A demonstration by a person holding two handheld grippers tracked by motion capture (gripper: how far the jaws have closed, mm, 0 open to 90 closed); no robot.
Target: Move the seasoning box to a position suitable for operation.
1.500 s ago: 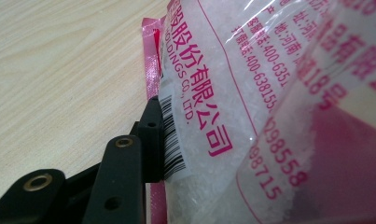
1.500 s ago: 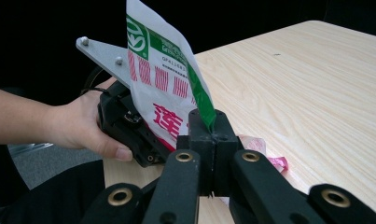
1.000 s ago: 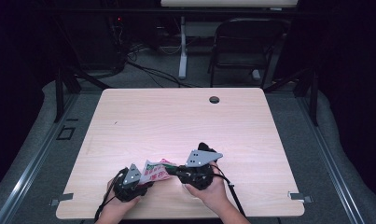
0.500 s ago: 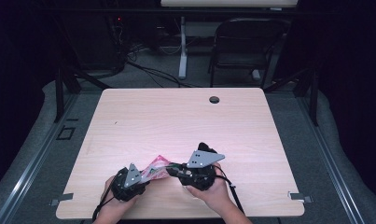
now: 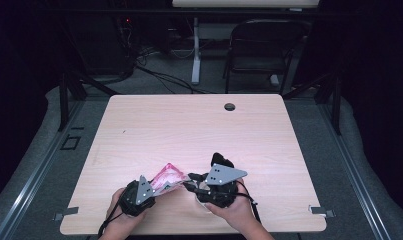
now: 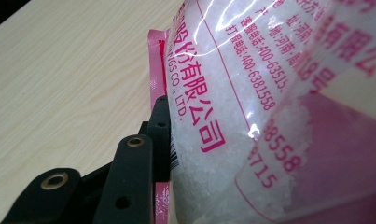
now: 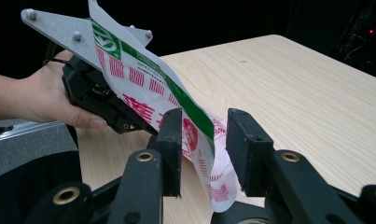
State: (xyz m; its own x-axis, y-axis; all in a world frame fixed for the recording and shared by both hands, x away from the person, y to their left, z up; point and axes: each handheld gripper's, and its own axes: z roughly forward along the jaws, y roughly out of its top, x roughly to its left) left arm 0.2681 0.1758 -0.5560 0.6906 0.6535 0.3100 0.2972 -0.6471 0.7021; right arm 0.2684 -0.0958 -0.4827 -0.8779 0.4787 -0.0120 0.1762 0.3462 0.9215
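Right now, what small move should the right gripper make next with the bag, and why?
Probably draw the right gripper back off the bag. Its fingers have just been opening; the bag's edge hangs loose between them, while the left gripper seems to grip the other end, so it should stay held.

The table [image 5: 199,125] lies bare beyond the bag [image 5: 167,178], which stands between both grippers.

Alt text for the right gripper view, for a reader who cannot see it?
The right gripper's black jaws stand open around a hanging pink, white and green plastic bag. Behind, a hand grips the left gripper holding the bag above the wooden table.
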